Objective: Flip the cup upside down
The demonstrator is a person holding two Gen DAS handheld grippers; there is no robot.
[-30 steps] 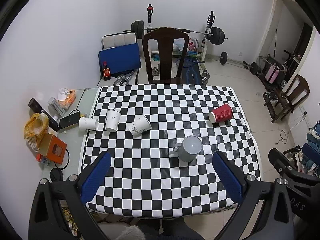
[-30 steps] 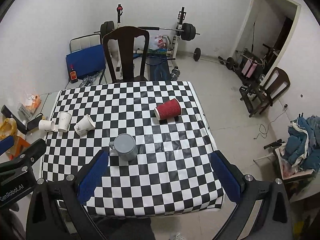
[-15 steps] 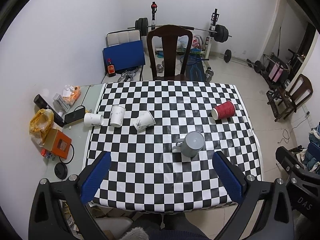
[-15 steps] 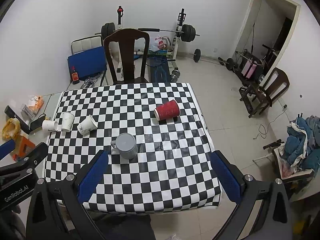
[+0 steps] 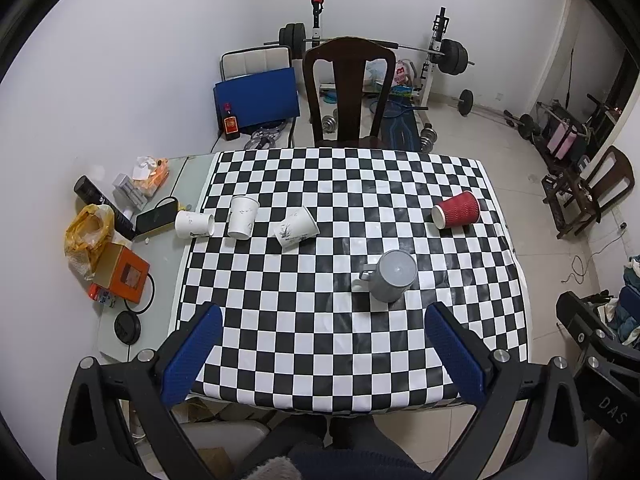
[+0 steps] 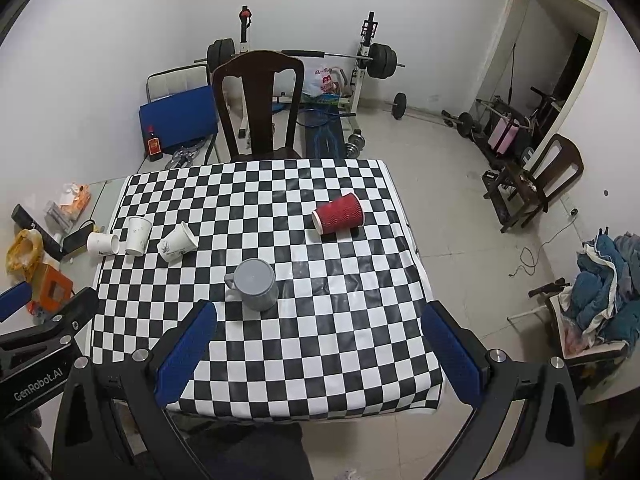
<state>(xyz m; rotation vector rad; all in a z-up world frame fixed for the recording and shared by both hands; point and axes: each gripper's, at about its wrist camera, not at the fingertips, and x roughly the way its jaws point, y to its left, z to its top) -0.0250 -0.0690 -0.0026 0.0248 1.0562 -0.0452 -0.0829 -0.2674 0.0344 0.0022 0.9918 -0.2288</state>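
Lying sideways: red cup (image 5: 457,210); grey mug (image 5: 391,275) inverted

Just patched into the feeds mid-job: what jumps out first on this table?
The black-and-white checkered tablecloth dominates both views. On it, a grey mug stands upside down near the middle, and a red ribbed paper cup lies on its side toward the right edge. Three white paper cups cluster at the left edge. The left gripper and the right gripper are open and hold nothing above the near edge.
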